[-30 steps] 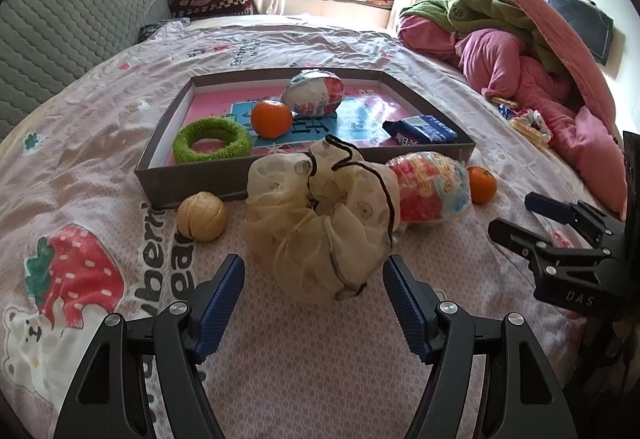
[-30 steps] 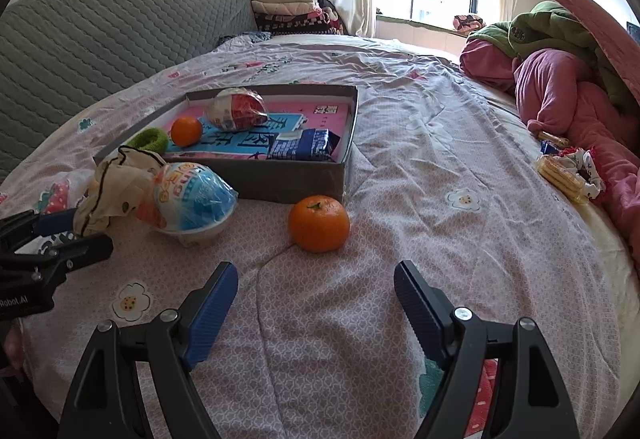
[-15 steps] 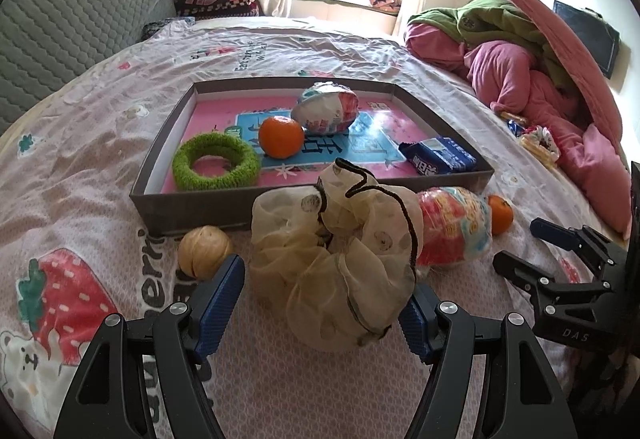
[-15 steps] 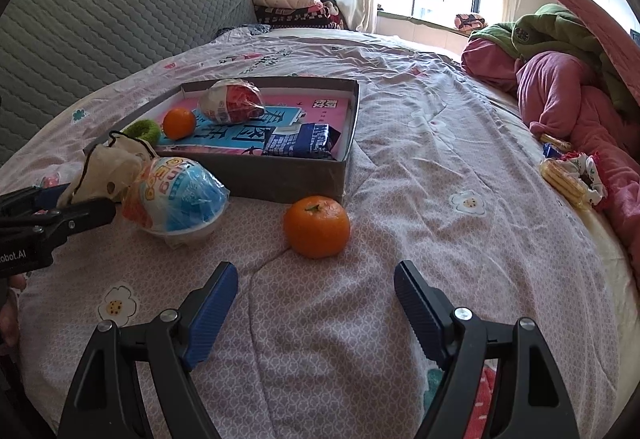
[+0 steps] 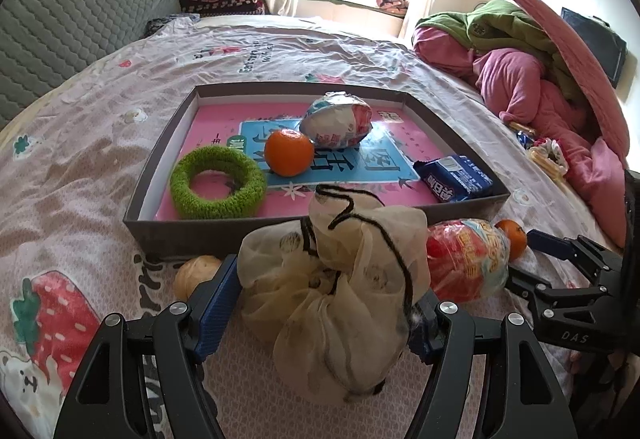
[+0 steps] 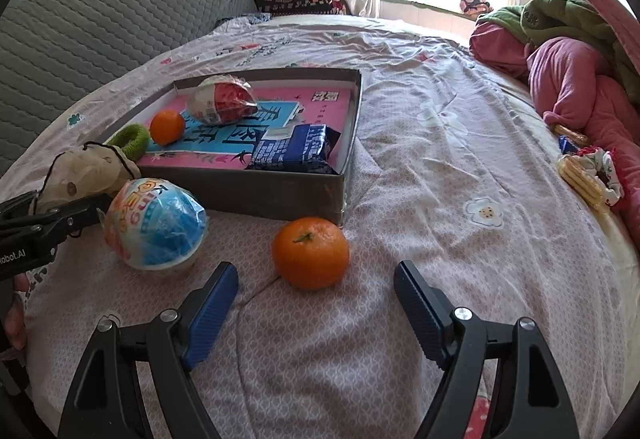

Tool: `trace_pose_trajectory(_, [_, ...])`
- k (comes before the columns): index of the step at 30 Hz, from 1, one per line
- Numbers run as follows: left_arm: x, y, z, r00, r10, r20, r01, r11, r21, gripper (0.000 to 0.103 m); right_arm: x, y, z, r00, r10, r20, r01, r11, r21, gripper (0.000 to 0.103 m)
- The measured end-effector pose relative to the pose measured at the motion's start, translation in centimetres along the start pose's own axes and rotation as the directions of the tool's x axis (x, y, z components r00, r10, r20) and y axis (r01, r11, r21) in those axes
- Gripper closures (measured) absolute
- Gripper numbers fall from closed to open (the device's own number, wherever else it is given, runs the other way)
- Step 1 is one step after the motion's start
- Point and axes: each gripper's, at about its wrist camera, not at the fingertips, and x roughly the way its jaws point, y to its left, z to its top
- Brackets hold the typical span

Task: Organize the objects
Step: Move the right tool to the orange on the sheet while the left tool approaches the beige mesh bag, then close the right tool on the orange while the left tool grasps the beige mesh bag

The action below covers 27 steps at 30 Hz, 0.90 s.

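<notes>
**Scrunchie between the left fingers, tangerine ahead of the right**

Between the left gripper point(image 5: 320, 313) fingers, spread wide, sits the cream scrunchie point(image 5: 336, 291) on the bedsheet point(image 5: 80, 167); pads flank it, no squeeze seen. Right gripper point(image 6: 316, 303) is also wide and empty, with the tangerine point(image 6: 310, 253) just ahead of its tips. Just beyond lies the gray tray point(image 5: 224, 233), already holding a green ring point(image 5: 218, 187), another tangerine, a wrapped egg and a blue packet. Risks: the floppy scrunchie may slip or drag if only its edge gets pinched; the left finger could bump the small tan ball point(image 5: 196, 273) beside it; the tangerine could roll off on the soft sheet.
</notes>
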Motion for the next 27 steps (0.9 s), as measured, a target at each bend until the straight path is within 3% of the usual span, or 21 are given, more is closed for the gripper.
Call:
trace_pose_trajectory(4, [0.1, -0.2, 0.4, 1.0, 0.0, 0.008, 0.0, 1.0, 0.006, 0.03, 0.5, 0.1, 0.5, 1.0, 0.006, -0.014, -0.006, 1.0, -0.009, 0.026])
trace_pose_trajectory(12, [0.5, -0.8, 1.0, 1.0, -0.025, 0.013, 0.025, 1.0, 0.009, 0.03, 1.2, -0.2, 1.1, 0.999, 0.02, -0.03, -0.02, 1.0, -0.009, 0.046])
trace_pose_trajectory(17, [0.6, -1.1, 1.1, 0.999, -0.043, 0.008, 0.043, 0.999, 0.013, 0.037, 1.2, -0.2, 1.0, 0.999, 0.034, -0.031, -0.034, 0.999, -0.013, 0.057])
trace_pose_trajectory(27, [1.0, -1.4, 1.1, 0.998, -0.06, -0.007, 0.06, 0.998, 0.014, 0.053, 1.0, -0.3, 0.6, 0.999, 0.039, -0.028, -0.04, 0.999, -0.016, 0.064])
